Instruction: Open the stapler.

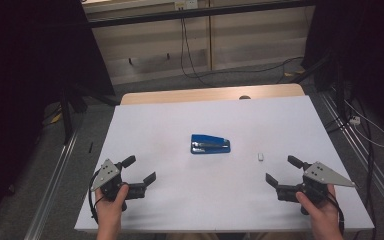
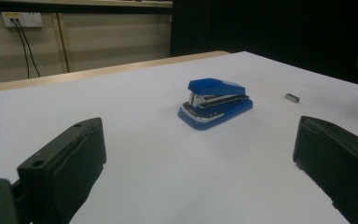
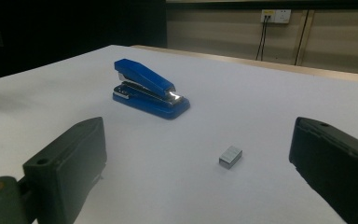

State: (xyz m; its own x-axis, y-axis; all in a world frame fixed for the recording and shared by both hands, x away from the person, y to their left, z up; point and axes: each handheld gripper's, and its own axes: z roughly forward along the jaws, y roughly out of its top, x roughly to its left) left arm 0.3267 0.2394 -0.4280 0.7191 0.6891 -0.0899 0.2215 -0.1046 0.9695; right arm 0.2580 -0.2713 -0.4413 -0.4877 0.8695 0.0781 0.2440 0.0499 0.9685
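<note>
A blue stapler [image 1: 209, 144] lies in the middle of the white table [image 1: 180, 115], its metal parts showing. A small silvery block of staples [image 1: 261, 157] lies to its right. My left gripper [image 1: 141, 170] rests near the front left of the table, held by a hand, jaws wide apart and empty. My right gripper [image 1: 284, 171] rests near the front right, also open and empty. In the left gripper view the stapler [image 2: 216, 101] sits ahead between the jaws, the staples [image 2: 292, 97] farther right. In the right gripper view the staples [image 3: 230, 156] lie close ahead, the stapler [image 3: 149, 88] beyond.
The table's far wooden edge [image 1: 210, 93] meets a carpeted floor with cables [image 1: 195, 70]. Metal rails [image 1: 55, 175] run along both sides of the table. Dark curtains stand at left and right.
</note>
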